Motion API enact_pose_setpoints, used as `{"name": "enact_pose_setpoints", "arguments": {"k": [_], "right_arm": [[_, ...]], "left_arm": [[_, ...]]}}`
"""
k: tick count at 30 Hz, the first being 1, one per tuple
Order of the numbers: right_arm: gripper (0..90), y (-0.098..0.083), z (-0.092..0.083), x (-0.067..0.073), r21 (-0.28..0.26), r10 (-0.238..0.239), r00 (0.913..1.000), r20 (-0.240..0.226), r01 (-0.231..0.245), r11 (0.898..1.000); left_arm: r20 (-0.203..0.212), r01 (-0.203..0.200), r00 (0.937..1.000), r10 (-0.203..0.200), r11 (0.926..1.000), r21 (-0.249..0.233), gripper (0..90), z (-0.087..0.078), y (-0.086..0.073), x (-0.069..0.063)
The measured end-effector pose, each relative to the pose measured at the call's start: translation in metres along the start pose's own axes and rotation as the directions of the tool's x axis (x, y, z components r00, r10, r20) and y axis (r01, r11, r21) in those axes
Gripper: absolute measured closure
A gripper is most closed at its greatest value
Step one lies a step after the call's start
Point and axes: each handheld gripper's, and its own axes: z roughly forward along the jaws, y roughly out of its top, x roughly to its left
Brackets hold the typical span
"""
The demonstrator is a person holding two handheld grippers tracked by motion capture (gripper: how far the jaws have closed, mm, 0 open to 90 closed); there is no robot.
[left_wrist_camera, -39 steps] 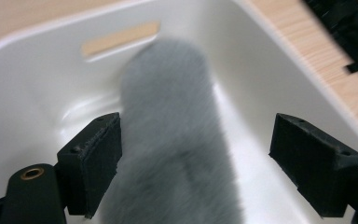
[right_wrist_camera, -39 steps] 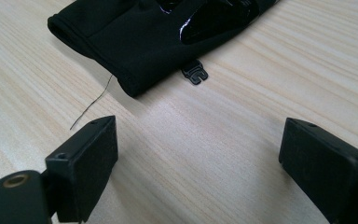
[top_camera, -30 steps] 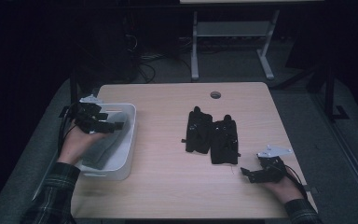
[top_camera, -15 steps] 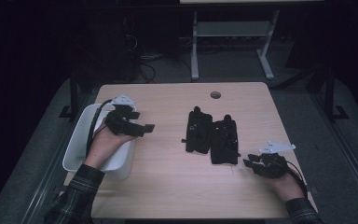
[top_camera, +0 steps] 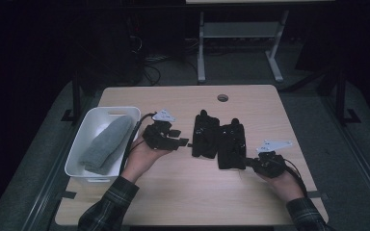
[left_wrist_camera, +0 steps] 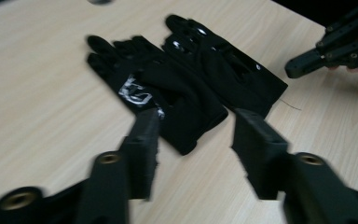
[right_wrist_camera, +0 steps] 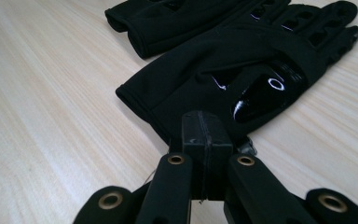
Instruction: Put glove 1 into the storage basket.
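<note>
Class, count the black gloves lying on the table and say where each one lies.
2. The left black glove lies mid-table; the right black glove lies beside it, nearer the right gripper. Anything beneath them is hidden.

Dim lab/office: wooden desk (top_camera: pixel 173 192) w/ cable hole (top_camera: pixel 222 97), grey carpet (top_camera: pixel 313 115), cables (top_camera: pixel 151 60) behind.

A light wooden surface (top_camera: pixel 173 192) carries two black gloves (top_camera: pixel 219 139) lying side by side near its middle, fingers pointing to the far edge. A white bin (top_camera: pixel 87 137) stands at its left side, well apart from them.
</note>
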Motion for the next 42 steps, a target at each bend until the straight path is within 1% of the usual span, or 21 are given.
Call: {"name": "enact_pose_setpoints", "arguments": {"k": [2, 3, 4, 5, 6, 8, 9, 10, 14, 16, 20, 21, 24, 26, 27, 28, 32, 33, 36, 38, 42], "right_arm": [[89.9, 0.002, 0.005, -0.001, 0.006, -0.004, 1.0000, -0.007, 0.004, 1.000], [89.9, 0.002, 0.005, -0.001, 0.006, -0.004, 1.0000, -0.007, 0.004, 1.000], [89.9, 0.004, 0.008, -0.001, 0.012, -0.008, 0.9999, -0.008, 0.008, 1.000], [89.9, 0.004, 0.008, -0.001, 0.012, -0.008, 0.9999, -0.008, 0.008, 1.000], [89.9, 0.005, 0.009, -0.002, 0.014, -0.006, 0.9999, -0.013, 0.006, 1.000], [89.9, 0.004, 0.011, -0.002, 0.022, -0.002, 0.9998, -0.018, 0.002, 1.000], [89.9, 0.004, 0.012, -0.003, 0.025, -0.011, 0.9998, -0.016, 0.011, 1.000], [89.9, 0.004, 0.012, -0.003, 0.027, -0.009, 0.9998, -0.016, 0.009, 1.000], [89.9, 0.003, 0.014, -0.003, 0.038, -0.008, 0.9998, -0.017, 0.009, 0.999], [89.9, 0.004, 0.015, -0.003, 0.043, -0.013, 0.9997, -0.019, 0.014, 0.999], [89.9, 0.004, 0.018, -0.002, 0.037, -0.024, 0.9994, -0.025, 0.025, 0.999], [89.9, 0.005, 0.019, 0.000, 0.037, -0.023, 0.9992, -0.033, 0.025, 0.999], [89.9, 0.005, 0.023, 0.001, 0.055, -0.028, 0.9988, -0.040, 0.031, 0.998], [89.9, 0.005, 0.025, 0.002, 0.068, -0.026, 0.9989, -0.039, 0.029, 0.997], [89.9, 0.004, 0.028, 0.002, 0.084, -0.040, 0.9986, -0.036, 0.043, 0.996], [89.9, 0.004, 0.028, 0.003, 0.083, -0.038, 0.9986, -0.037, 0.041, 0.996], [90.0, 0.003, 0.028, 0.002, 0.084, -0.030, 0.9988, -0.040, 0.033, 0.996], [90.0, 0.003, 0.028, 0.002, 0.086, -0.035, 0.9986, -0.038, 0.039, 0.996], [90.0, 0.003, 0.028, 0.004, 0.088, -0.042, 0.9984, -0.039, 0.045, 0.995], [90.0, 0.003, 0.027, 0.007, 0.093, -0.051, 0.9976, -0.046, 0.055, 0.994], [90.0, 0.002, 0.026, 0.011, 0.103, -0.072, 0.9960, -0.053, 0.077, 0.992]], "left_arm": [[0.021, -0.007, 0.9998, 0.006, 0.9996, 0.028, 70.5, 0.020, -0.004, 0.000], [0.021, -0.007, 0.9998, 0.006, 0.9996, 0.028, 73.5, 0.020, -0.004, 0.000], [0.026, -0.008, 0.9996, 0.007, 0.9988, 0.048, 76.7, 0.032, -0.008, 0.001], [0.026, -0.008, 0.9996, 0.007, 0.9988, 0.048, 79.8, 0.032, -0.008, 0.001], [0.030, -0.007, 0.9995, 0.005, 0.9986, 0.052, 79.8, 0.039, -0.009, 0.002], [0.027, -0.019, 0.9995, 0.017, 0.9972, 0.073, 87.7, 0.055, -0.014, 0.005], [0.027, -0.019, 0.9995, 0.017, 0.9972, 0.073, 88.8, 0.055, -0.014, 0.005], [0.029, -0.011, 0.9995, 0.009, 0.9968, 0.079, 89.2, 0.065, -0.016, 0.006], [0.034, -0.016, 0.9994, 0.012, 0.9948, 0.101, 89.3, 0.080, -0.019, 0.008], [0.027, -0.033, 0.9992, 0.030, 0.9922, 0.120, 89.3, 0.088, -0.020, 0.011], [0.028, -0.021, 0.9995, 0.018, 0.9932, 0.114, 89.3, 0.098, -0.024, 0.015], [0.027, -0.035, 0.9991, 0.032, 0.9896, 0.140, 89.3, 0.101, -0.025, 0.017], [0.027, -0.040, 0.9989, 0.037, 0.9879, 0.149, 89.4, 0.104, -0.027, 0.017], [0.023, -0.023, 0.9995, 0.020, 0.9910, 0.132, 89.5, 0.105, -0.028, 0.015], [0.029, -0.048, 0.9986, 0.045, 0.9875, 0.150, 89.5, 0.104, -0.028, 0.016], [0.027, -0.028, 0.9993, 0.024, 0.9903, 0.136, 89.5, 0.104, -0.029, 0.014], [0.044, -0.043, 0.9983, 0.037, 0.9880, 0.148, 89.6, 0.101, -0.031, 0.014], [0.046, -0.028, 0.9987, 0.022, 0.9899, 0.139, 89.6, 0.101, -0.032, 0.013], [0.053, -0.042, 0.9980, 0.035, 0.9879, 0.149, 89.6, 0.097, -0.035, 0.011], [0.058, -0.033, 0.9980, 0.025, 0.9890, 0.144, 89.5, 0.095, -0.038, 0.008], [0.072, -0.062, 0.9962, 0.050, 0.9831, 0.172, 89.6, 0.087, -0.044, -0.002]]}}
